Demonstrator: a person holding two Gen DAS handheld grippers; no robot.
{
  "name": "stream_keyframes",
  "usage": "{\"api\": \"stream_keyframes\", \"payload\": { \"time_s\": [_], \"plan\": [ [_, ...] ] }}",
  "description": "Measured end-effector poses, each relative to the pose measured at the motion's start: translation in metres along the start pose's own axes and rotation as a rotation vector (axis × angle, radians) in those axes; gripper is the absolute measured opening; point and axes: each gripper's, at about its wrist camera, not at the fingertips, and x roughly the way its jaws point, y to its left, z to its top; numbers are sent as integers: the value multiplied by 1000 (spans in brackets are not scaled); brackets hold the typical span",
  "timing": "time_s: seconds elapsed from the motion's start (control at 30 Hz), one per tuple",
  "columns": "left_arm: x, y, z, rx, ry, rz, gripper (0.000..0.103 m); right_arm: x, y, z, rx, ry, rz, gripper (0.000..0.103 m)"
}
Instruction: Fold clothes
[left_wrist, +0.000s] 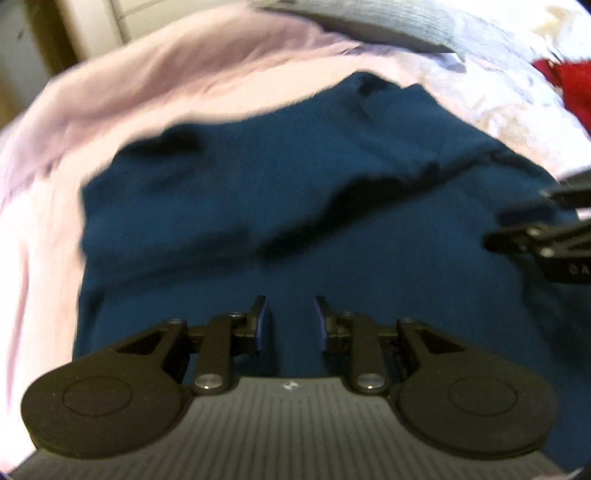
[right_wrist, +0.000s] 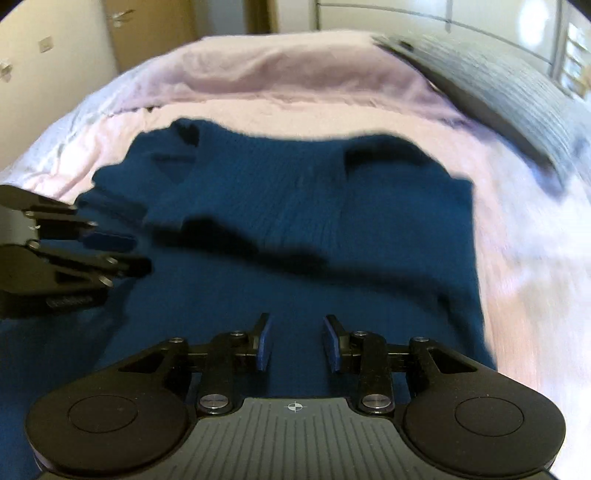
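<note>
Hovering: left gripper (left_wrist: 289, 321), right gripper (right_wrist: 297, 341), jaws parted, holding nothing.
Garment: blue sweater (left_wrist: 295, 206) spread on pink bedding (left_wrist: 55, 184), creased.
Stage: undetermined, partway or smoothing.
Next: depends on stage.

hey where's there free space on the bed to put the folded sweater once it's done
Bare pink sheet runs along the right of the blue sweater, and a strip lies between its far edge and the rumpled pink blanket. The far right is crowded by a grey garment and something red.
</note>
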Motion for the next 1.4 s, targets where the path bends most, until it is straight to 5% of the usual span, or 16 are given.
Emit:
{"api": "stream_keyframes", "payload": {
  "time_s": [0.13,0.27,0.37,0.63,0.77,0.93,1.07,1.1,1.2,1.4],
  "plan": [
    [-46,12,-51,-76,44,-5,23,-39,14,-38,33,45,-82,33],
    [-95,28,-92,-143,148,12,24,-78,28,-87,149,223,-157,33],
    [-127,40,-108,-193,170,9,22,-103,34,-99,225,257,-168,33],
    [-140,33,-145,-244,223,29,23,-108,32,-125,312,318,-212,33],
    [-158,21,-159,-295,267,48,23,-137,33,-157,368,309,-180,33],
    [-197,-3,-151,-344,288,101,23,-170,40,-154,333,356,-131,33],
    [-246,-25,-140,-428,247,110,28,-227,42,-145,358,250,-66,34],
    [-259,-33,-138,-441,236,113,31,-241,42,-145,359,239,-61,36],
    [-296,-54,-135,-452,201,115,33,-280,41,-145,360,213,-48,68],
    [-355,-99,-147,-429,160,152,39,-347,33,-163,302,190,-80,69]
  ]
}}
